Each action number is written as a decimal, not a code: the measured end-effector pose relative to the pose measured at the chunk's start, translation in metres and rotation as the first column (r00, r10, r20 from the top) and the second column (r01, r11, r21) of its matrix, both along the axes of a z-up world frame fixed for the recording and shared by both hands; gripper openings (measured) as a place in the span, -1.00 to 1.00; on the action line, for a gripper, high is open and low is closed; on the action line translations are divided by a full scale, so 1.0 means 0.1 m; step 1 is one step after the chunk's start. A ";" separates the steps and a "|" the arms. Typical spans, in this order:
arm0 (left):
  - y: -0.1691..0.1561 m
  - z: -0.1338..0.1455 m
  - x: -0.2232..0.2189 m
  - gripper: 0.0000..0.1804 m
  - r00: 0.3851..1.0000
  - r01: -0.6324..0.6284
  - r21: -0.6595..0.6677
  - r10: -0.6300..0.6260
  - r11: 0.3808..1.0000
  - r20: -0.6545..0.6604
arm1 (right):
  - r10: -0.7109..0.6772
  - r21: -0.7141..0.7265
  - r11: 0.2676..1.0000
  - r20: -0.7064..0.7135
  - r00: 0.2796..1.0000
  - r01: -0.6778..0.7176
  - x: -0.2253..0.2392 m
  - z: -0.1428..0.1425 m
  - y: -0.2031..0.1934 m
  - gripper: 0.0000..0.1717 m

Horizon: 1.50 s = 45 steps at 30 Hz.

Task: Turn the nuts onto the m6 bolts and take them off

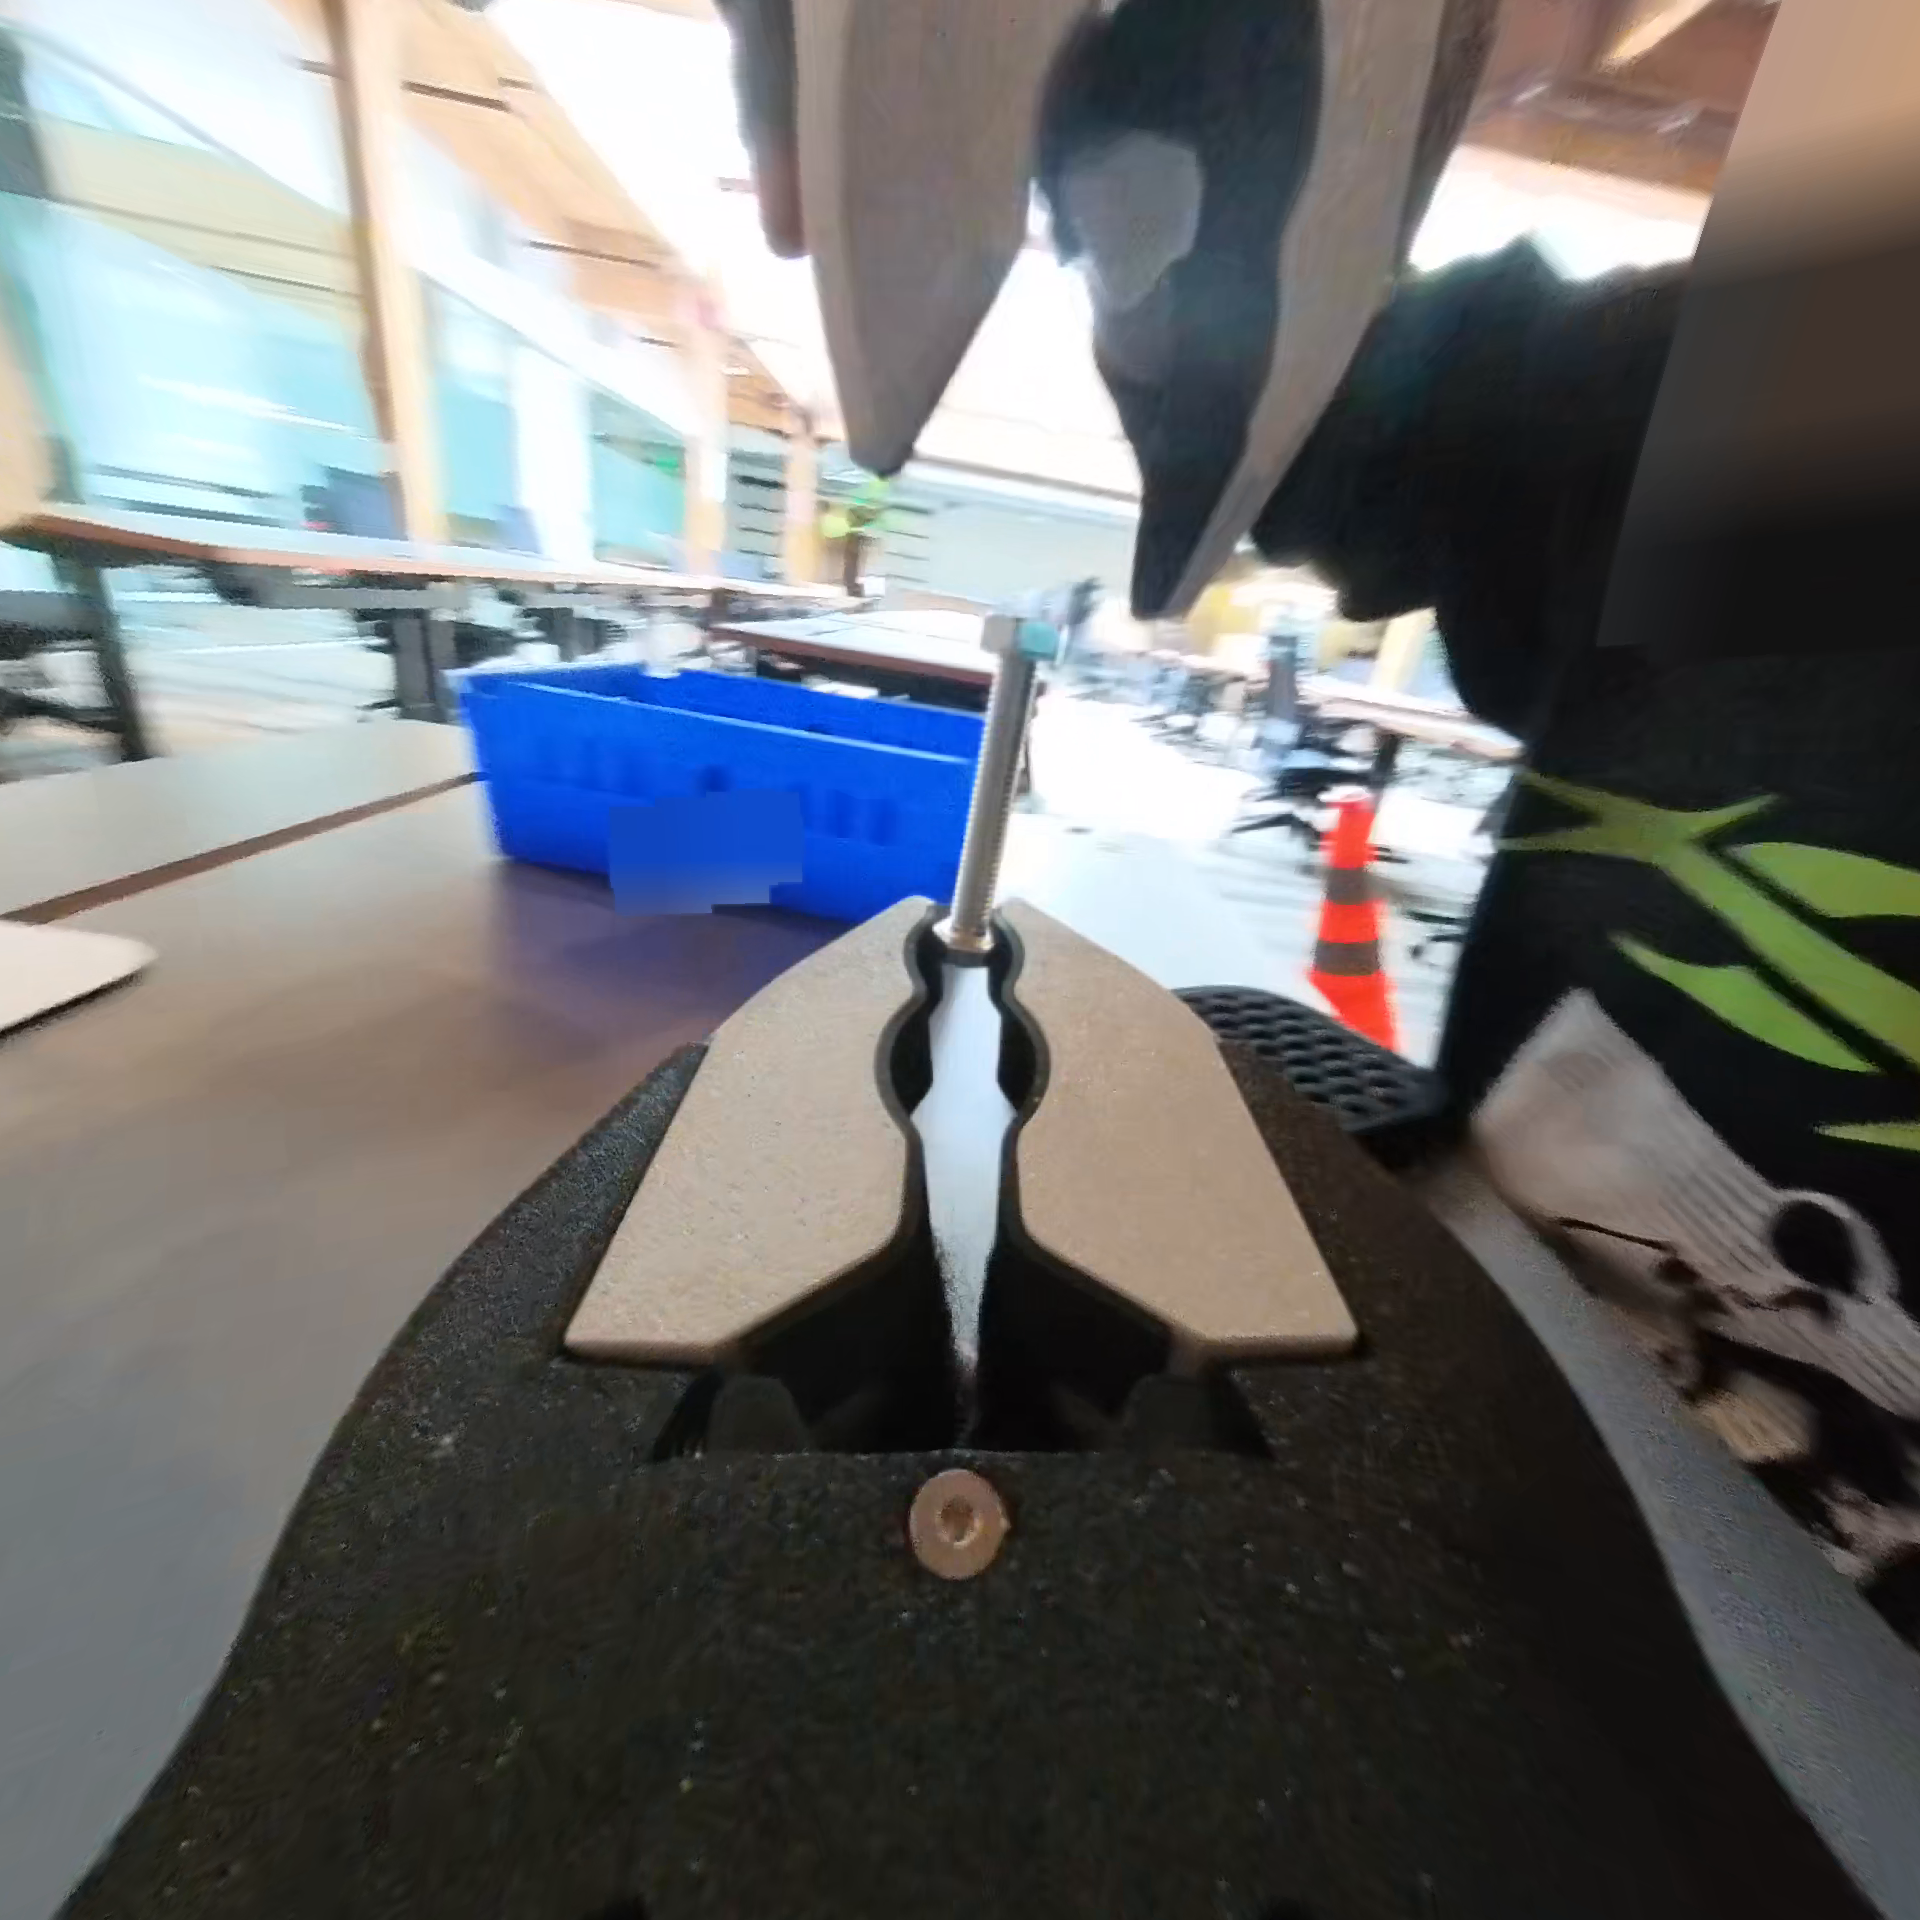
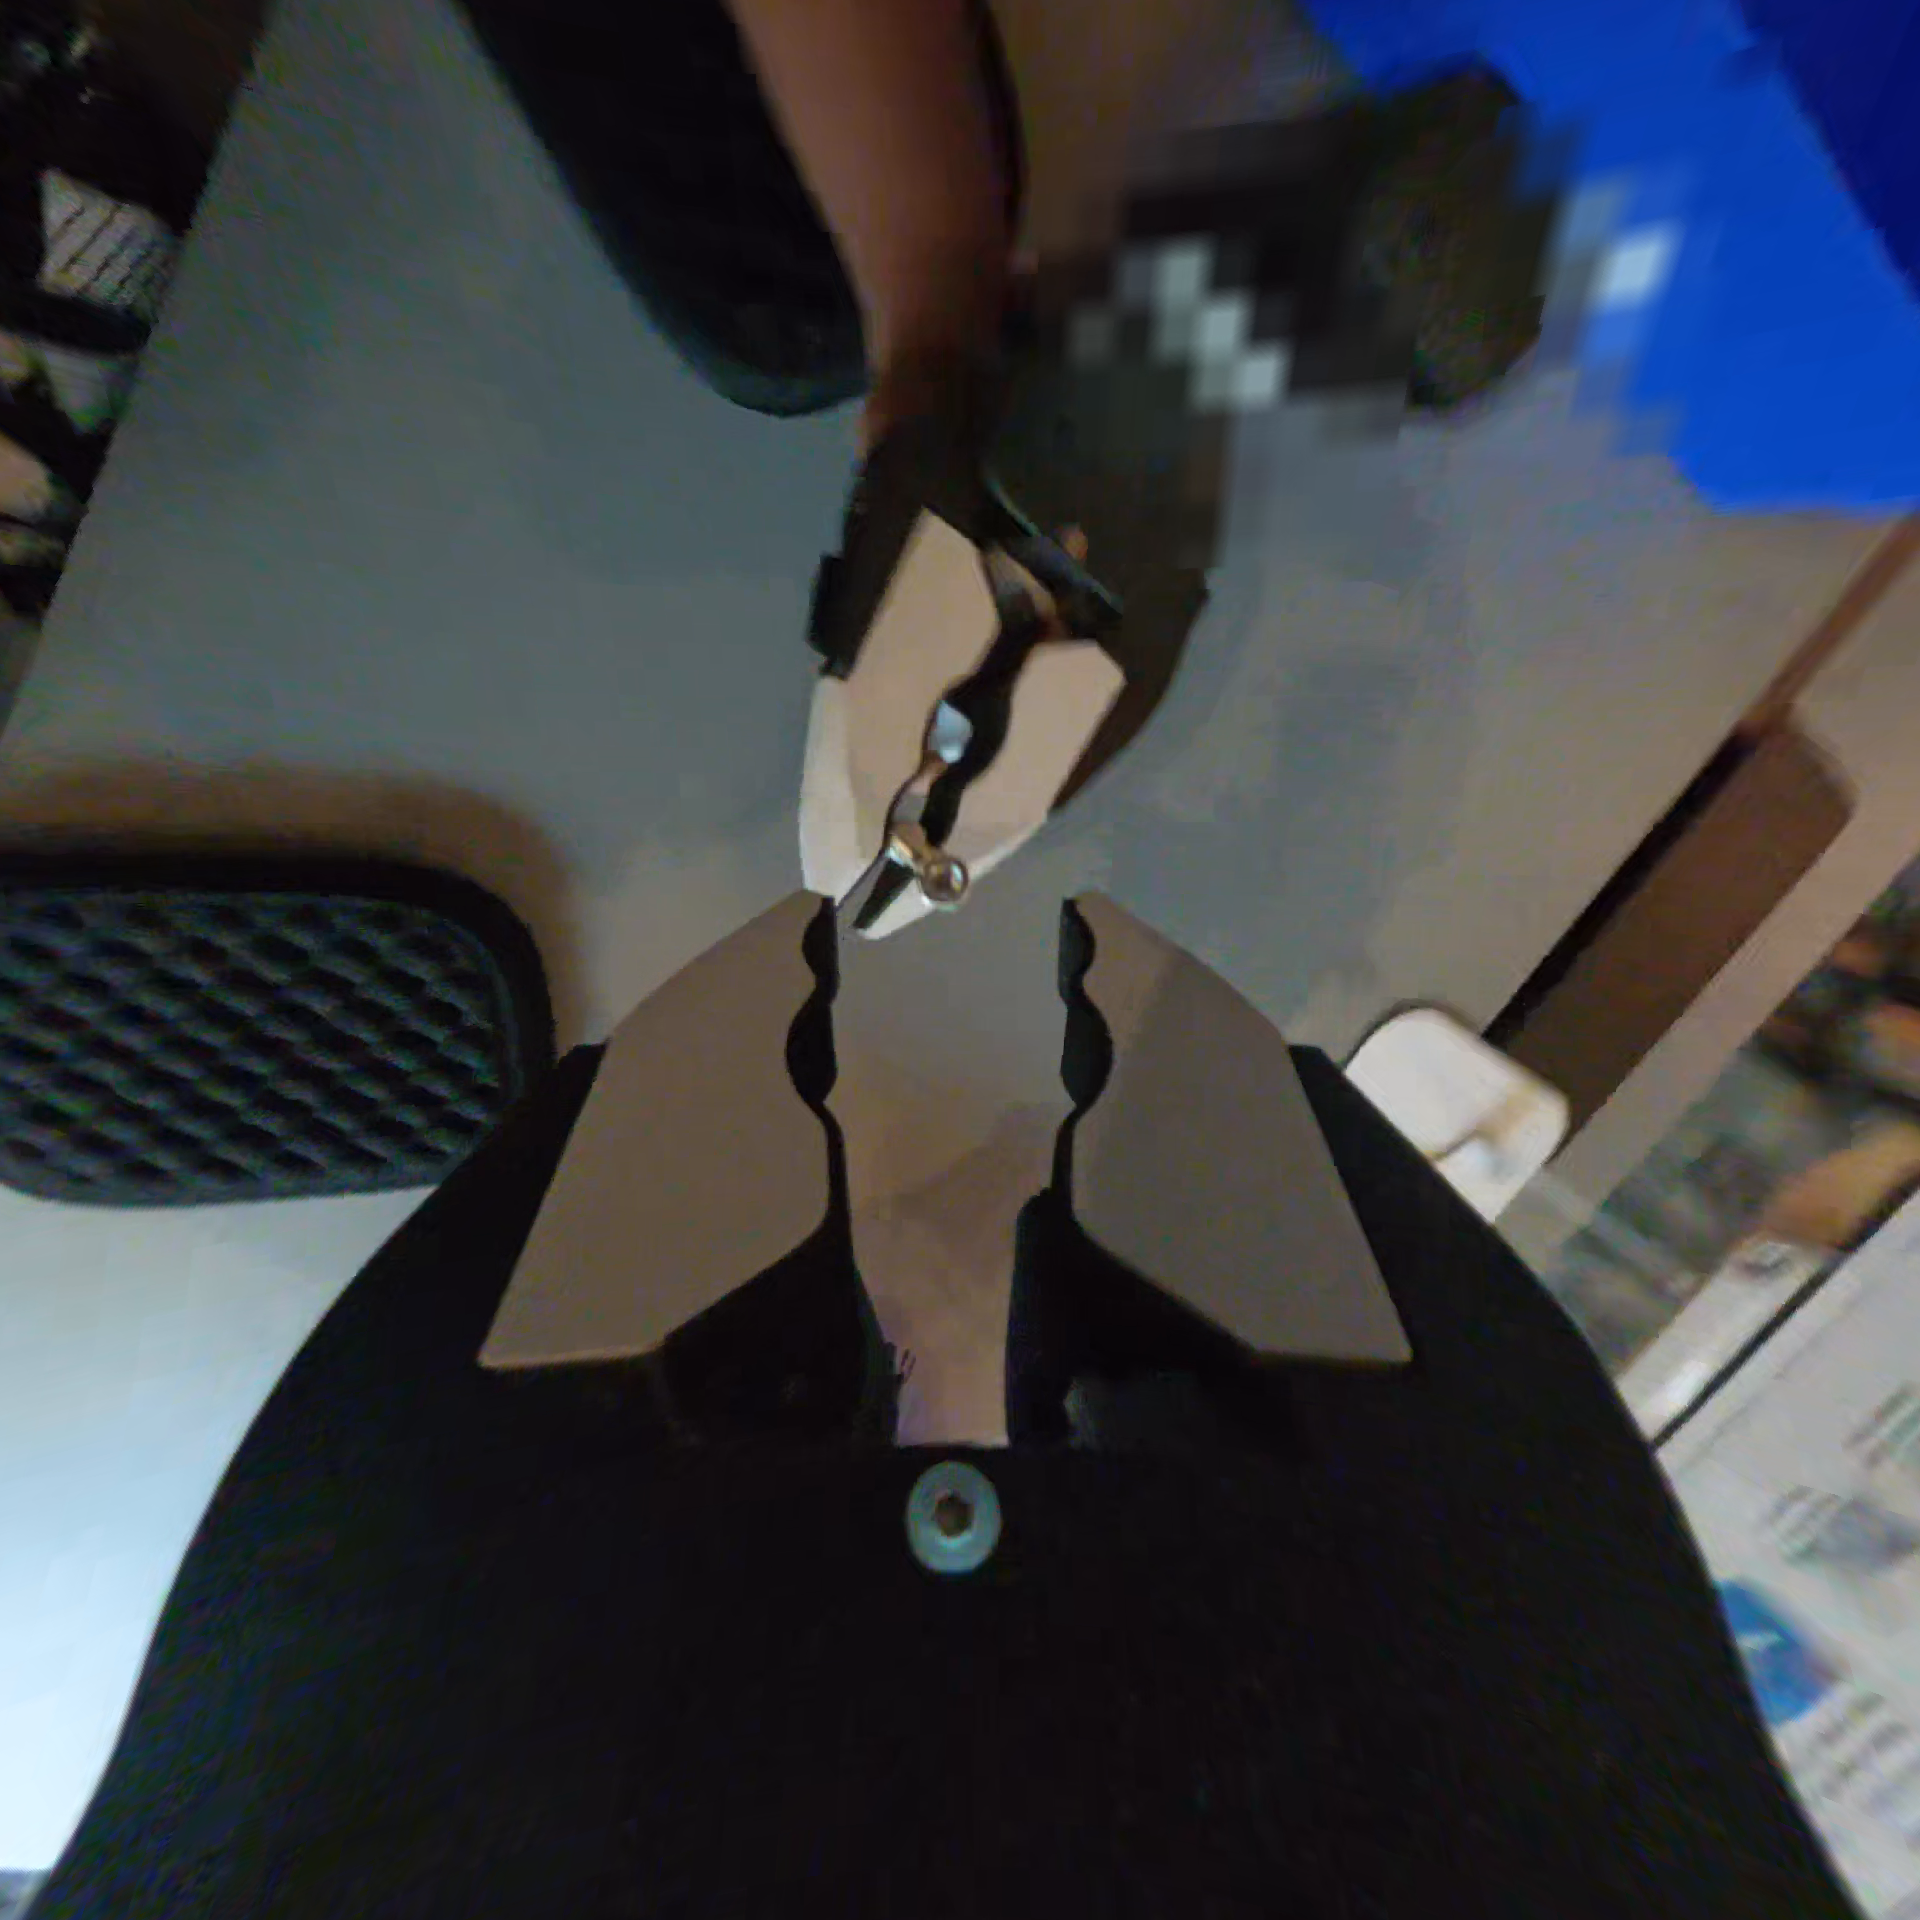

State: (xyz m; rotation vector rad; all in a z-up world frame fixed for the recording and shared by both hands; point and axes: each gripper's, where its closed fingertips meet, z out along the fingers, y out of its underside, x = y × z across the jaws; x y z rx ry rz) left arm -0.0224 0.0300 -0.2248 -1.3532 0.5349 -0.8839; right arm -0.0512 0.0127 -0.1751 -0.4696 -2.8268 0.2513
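Observation:
My left gripper [image 1: 966,920] is shut on the head end of a long silver bolt [image 1: 997,790], which stands up out of the fingertips. A silver nut [image 1: 1023,636] sits near the bolt's far end. My right gripper [image 1: 1029,520] hangs above the bolt with its fingers apart. In the right wrist view, my right gripper [image 2: 948,914] is open with nothing between its pads. The nut [image 2: 878,894] and the bolt's tip [image 2: 943,879] lie just beyond its left fingertip [image 2: 805,925]. The left gripper [image 2: 956,727] holds the bolt there.
A blue bin [image 1: 727,748] stands on the brown table [image 1: 312,1039] behind the bolt and also shows in the right wrist view [image 2: 1714,208]. A black mesh pad [image 2: 229,1039] lies left, a white object [image 2: 1455,1122] right. A person in a black shirt [image 1: 1662,831] is close by on the right. The grippers' ends are close to 6 cm from one another.

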 end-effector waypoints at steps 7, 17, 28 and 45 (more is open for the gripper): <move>0.12 -0.16 -0.03 -0.92 0.986 -0.138 -0.031 0.135 0.990 -0.094 | -0.207 -0.079 0.974 0.054 0.977 0.210 0.02 -0.10 0.09 -0.67; 0.11 -0.17 -0.02 -0.92 0.989 -0.117 -0.037 0.113 0.992 -0.097 | -0.146 0.020 0.989 0.100 0.984 0.145 0.05 -0.29 0.11 -0.87; -0.17 -0.17 0.17 -0.93 0.963 0.254 -0.058 -0.258 0.966 -0.076 | 0.448 0.156 0.876 0.086 0.890 -0.456 0.19 -0.24 -0.19 -0.88; -0.04 -0.20 0.10 -0.92 0.989 0.080 -0.054 -0.086 0.995 -0.120 | -0.636 0.160 0.764 0.023 0.771 0.626 1.93 -0.27 1.90 -0.88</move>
